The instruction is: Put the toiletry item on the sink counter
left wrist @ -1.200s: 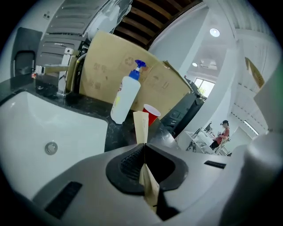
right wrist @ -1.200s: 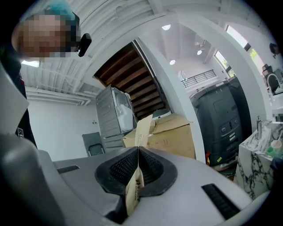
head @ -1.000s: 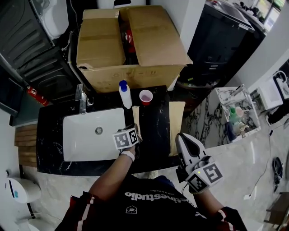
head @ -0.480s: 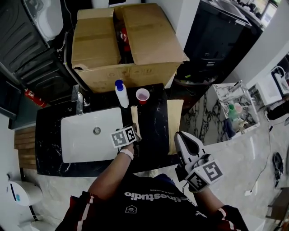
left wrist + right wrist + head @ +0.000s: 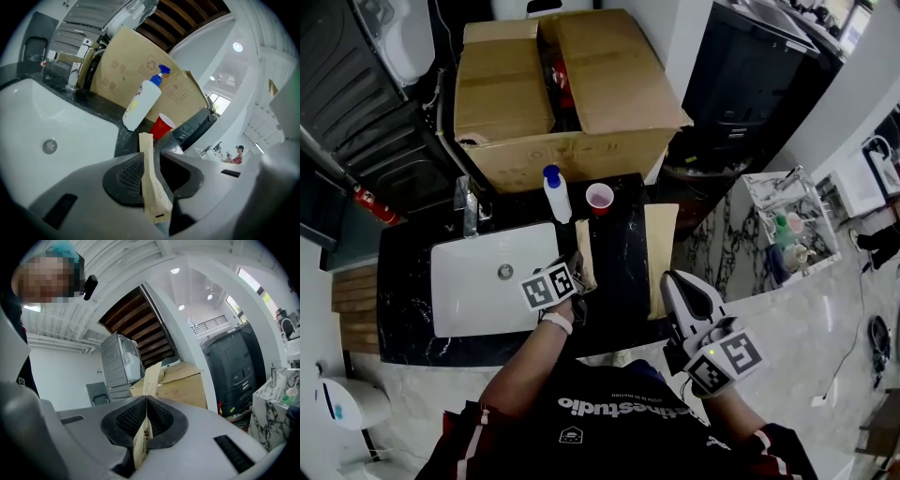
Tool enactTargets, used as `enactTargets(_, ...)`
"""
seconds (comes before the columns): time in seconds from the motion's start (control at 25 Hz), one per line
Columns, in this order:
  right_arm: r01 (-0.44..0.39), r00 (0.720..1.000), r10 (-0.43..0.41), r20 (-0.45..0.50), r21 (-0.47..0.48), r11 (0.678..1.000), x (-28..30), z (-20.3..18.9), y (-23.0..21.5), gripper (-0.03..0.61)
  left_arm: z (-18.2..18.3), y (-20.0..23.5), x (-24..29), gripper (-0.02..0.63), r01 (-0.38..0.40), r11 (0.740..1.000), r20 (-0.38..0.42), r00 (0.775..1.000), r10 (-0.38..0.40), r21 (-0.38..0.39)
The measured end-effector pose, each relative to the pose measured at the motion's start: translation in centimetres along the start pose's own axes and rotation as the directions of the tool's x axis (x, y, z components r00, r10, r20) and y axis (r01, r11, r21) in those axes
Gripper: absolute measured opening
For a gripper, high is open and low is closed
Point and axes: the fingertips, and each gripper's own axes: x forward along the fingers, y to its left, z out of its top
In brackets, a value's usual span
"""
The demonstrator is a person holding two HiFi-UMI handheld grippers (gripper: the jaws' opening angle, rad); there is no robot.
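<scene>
A thin tan packet [image 5: 149,168] rests on the black sink counter [image 5: 619,281] just right of the white basin [image 5: 478,291]. It stands edge-up between the jaws of my left gripper [image 5: 151,161]. Those jaws have just been opening, and a gap shows between the packet and the right pad. In the head view the same packet [image 5: 585,251] lies ahead of the left gripper [image 5: 577,267]. My right gripper [image 5: 146,416] is shut on a second tan packet [image 5: 151,376]. It holds this packet [image 5: 661,253] by its near end over the counter's right edge, gripper [image 5: 673,286] level.
A white pump bottle [image 5: 556,194] and a red cup [image 5: 600,199] stand at the back of the counter, and the faucet [image 5: 469,202] is to their left. A big cardboard box [image 5: 567,94] sits behind. A white rack of toiletries [image 5: 792,234] stands to the right.
The left gripper's marker cube has tilted and slid slightly left, away from the packet on the counter. The right gripper and its packet have not moved.
</scene>
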Motion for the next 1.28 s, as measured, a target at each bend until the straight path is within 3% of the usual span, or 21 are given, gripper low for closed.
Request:
enactTargets(0.2, -0.007, 1.000, 0.006, -0.023, -0.052, 0.999, -0.1, -0.1, 1.0, 0.041, 3.4, -2.9, -4.3, 0.115, 0.107, 0.994, 0.131, 0.985, -0.109, 0.023)
enactTargets(0.32, -0.021, 1.000, 0.020, -0.014, -0.067, 0.998, 0.1, 0.2, 2.1, 0.040, 6.1, -5.8, -8.3, 0.114, 0.184, 0.970, 0.248, 0.943, -0.220, 0.162)
enactTargets(0.44, -0.033, 0.999, 0.033, -0.001, -0.075, 0.997, 0.1, 0.7, 3.3, 0.040, 7.9, -8.7, -13.6, 0.066, 0.194, 0.892, 0.351, 0.869, -0.349, 0.407)
enactTargets(0.56, -0.036, 0.999, 0.036, 0.001, -0.081, 0.996, 0.1, 0.9, 3.7, 0.040, 8.2, -10.8, -18.1, 0.025, 0.189, 0.822, 0.390, 0.808, -0.441, 0.538)
enactTargets(0.76, -0.038, 0.999, 0.038, -0.012, -0.082, 0.996, 0.0, 0.5, 4.2, 0.041, 7.5, -13.7, -23.0, 0.012, 0.264, 0.722, 0.338, 0.748, -0.572, 0.639)
enactTargets(0.92, -0.037, 0.999, 0.035, -0.038, -0.061, 0.997, 0.6, -0.5, 4.3, 0.040, 7.7, -15.1, -24.3, 0.012, 0.247, 0.661, 0.313, 0.730, -0.607, 0.708)
enactTargets(1.04, -0.022, 0.997, 0.018, -0.075, -0.049, 0.999, 1.3, -1.3, 3.9, 0.041, 7.9, -15.3, -24.9, 0.012, 0.243, 0.653, 0.316, 0.722, -0.615, 0.717)
enactTargets(1.28, 0.046, 0.989, -0.039, -0.145, 0.045, 0.998, 3.6, -4.6, -0.1, 0.041, 7.8, -13.6, -25.6, 0.012, 0.232, 0.689, 0.342, 0.734, -0.588, 0.687)
